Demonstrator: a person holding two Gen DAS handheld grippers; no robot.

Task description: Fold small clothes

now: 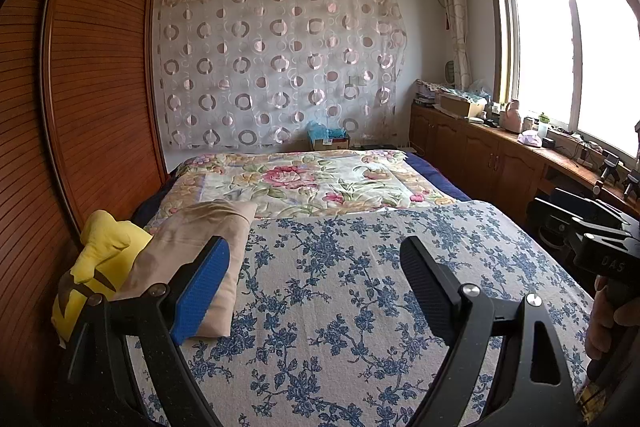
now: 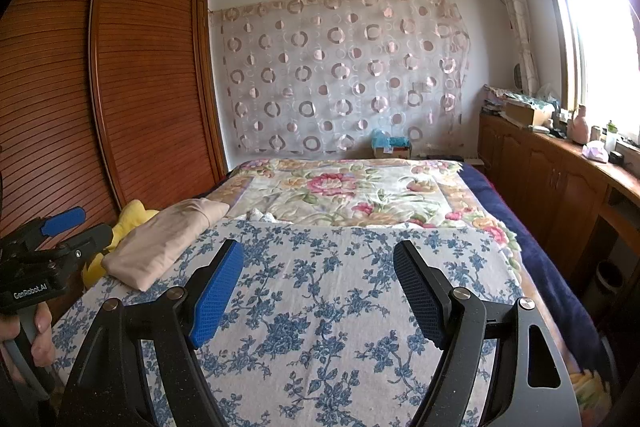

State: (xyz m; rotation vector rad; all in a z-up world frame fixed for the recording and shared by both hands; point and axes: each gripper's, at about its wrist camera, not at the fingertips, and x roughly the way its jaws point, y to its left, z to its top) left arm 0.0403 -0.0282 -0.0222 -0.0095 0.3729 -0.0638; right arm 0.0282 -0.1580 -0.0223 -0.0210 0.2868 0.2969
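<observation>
A folded beige cloth garment (image 1: 192, 259) lies at the left edge of the bed, on the white cotton sheet printed with blue flowers (image 1: 340, 287). Just beside it on its left, touching it and nearer the wardrobe, a yellow soft garment with a dark print (image 1: 96, 267) sits bunched up against the bed's edge. In the right wrist view a small crumpled white piece of fabric (image 2: 260, 215) shows at the far edge of the blue-flowered sheet, where that sheet meets the quilt.

The left gripper (image 1: 316, 287) hangs above the sheet with its fingers spread wide and nothing between them; its left blue pad overlaps the beige garment in the view, but I cannot tell whether it touches. The right gripper (image 2: 320, 291) hovers over the middle of the sheet, fingers likewise wide apart and empty. A hand (image 2: 38, 339) grips the left gripper's handle.

Beyond the sheet lies a quilt with large pink roses (image 1: 304, 183), over a dark blue cover (image 2: 516, 223). A brown slatted wooden wardrobe (image 1: 92, 67) stands along the left, a sheer curtain with ring patterns (image 1: 280, 67) hangs on the far wall, and a cluttered wooden desk (image 1: 492, 151) runs under the bright window (image 1: 560, 47).
</observation>
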